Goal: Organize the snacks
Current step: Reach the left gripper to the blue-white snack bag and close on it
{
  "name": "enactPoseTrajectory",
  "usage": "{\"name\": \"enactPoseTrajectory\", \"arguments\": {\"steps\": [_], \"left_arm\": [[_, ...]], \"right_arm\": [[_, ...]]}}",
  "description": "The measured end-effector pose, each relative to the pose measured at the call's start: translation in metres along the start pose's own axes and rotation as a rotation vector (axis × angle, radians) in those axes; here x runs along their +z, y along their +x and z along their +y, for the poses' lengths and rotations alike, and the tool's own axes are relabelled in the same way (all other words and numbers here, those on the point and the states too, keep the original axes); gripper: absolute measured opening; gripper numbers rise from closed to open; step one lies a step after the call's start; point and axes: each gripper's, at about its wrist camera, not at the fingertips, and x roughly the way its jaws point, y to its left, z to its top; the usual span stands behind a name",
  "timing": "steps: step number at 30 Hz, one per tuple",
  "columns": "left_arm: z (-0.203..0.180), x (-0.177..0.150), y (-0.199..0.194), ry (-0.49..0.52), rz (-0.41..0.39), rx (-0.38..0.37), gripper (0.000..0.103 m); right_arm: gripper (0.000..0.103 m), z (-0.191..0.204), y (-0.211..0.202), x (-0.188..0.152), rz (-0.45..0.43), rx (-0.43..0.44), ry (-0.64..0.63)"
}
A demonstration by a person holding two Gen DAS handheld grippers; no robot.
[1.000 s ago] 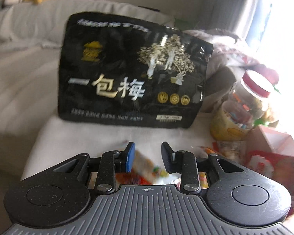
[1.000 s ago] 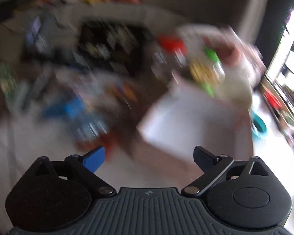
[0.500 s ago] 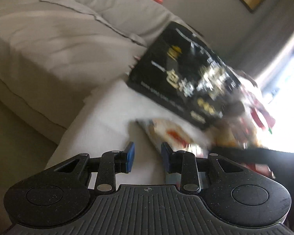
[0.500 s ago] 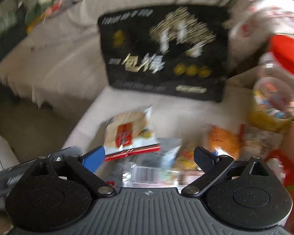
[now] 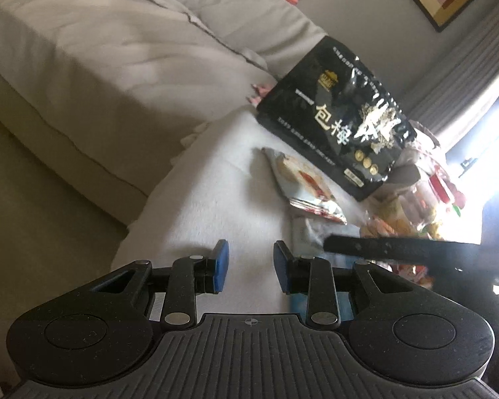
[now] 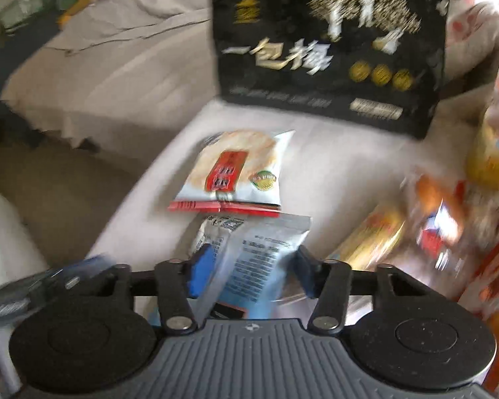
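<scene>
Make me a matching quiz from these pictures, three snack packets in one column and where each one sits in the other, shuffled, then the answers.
Things:
1. black bag
2. rice cracker packet
3. silver-blue packet

Places:
A. between the right gripper fingers
B. propped upright at the back of the white cloth
C. lying flat in front of the black bag

Pairs: 1-B, 2-C, 3-A

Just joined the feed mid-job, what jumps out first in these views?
The big black snack bag with gold lettering stands propped at the back of the white cloth-covered table. In front of it lies a white rice-cracker packet with a red label. The right gripper has just been closing around a silvery-blue printed packet.
</scene>
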Motion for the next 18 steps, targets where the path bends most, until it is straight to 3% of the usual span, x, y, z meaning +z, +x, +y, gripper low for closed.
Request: {"name": "enactPoseTrajectory", "arguments": {"steps": [4, 6, 8, 12, 18], "left_arm": [[-0.012, -0.009, -0.001, 0.051, 0.029, -0.015, 0.034], [-0.021, -0.014, -0.001, 0.081, 0.045, -0.019, 0.034], [-0.032, -0.020, -0.004, 0.135, 0.050, -0.010, 0.034], [-0.062, -0.040, -0.017, 0.295, 0.023, 0.055, 0.034], [-0.114, -0.080, -0.026, 0.537, 0.085, 0.018, 0.034]], "right_arm": [[0.048, 0.005, -0.017, -0.033, 0.076, 0.113, -0.009], [0.048, 0.011, -0.033, -0.052, 0.065, 0.126, -0.034], [0.050, 0.013, -0.054, -0.072, 0.007, 0.085, -0.085], [0.072, 0.003, -0.102, -0.112, -0.121, -0.038, -0.149], [0.073, -0.027, -0.128, -0.155, -0.216, -0.232, -0.069]]}}
